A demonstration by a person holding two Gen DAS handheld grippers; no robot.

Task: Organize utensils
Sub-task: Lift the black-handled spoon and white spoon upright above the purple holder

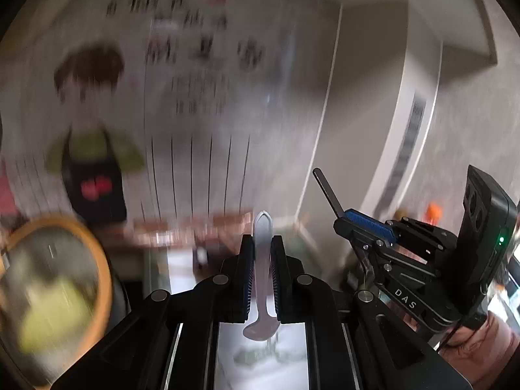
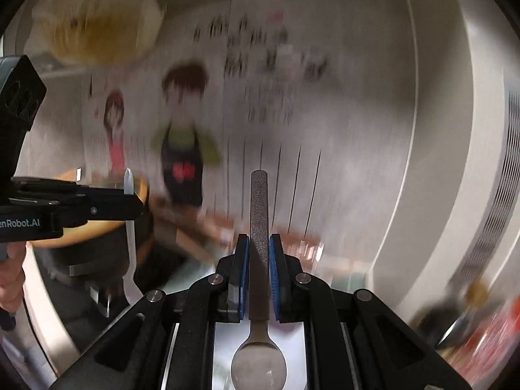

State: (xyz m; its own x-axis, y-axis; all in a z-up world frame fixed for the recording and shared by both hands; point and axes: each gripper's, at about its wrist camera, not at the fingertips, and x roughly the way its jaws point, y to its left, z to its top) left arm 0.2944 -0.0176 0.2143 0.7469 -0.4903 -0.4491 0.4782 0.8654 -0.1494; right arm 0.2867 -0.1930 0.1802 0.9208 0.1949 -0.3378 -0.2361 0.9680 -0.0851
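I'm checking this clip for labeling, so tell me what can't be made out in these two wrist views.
- Left wrist: white utensil head cut off behind left gripper.
- Right wrist: spoon bowl partly cut by bottom edge, below right gripper.
- Both: wall poster writing motion-blurred; the destination organizer unseen.

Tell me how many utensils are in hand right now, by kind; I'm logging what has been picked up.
Spoon with dark textured handle, in the right gripper: 1
Pale utensil, business end unclear, in the left gripper: 1
Total: 2 utensils, one per gripper
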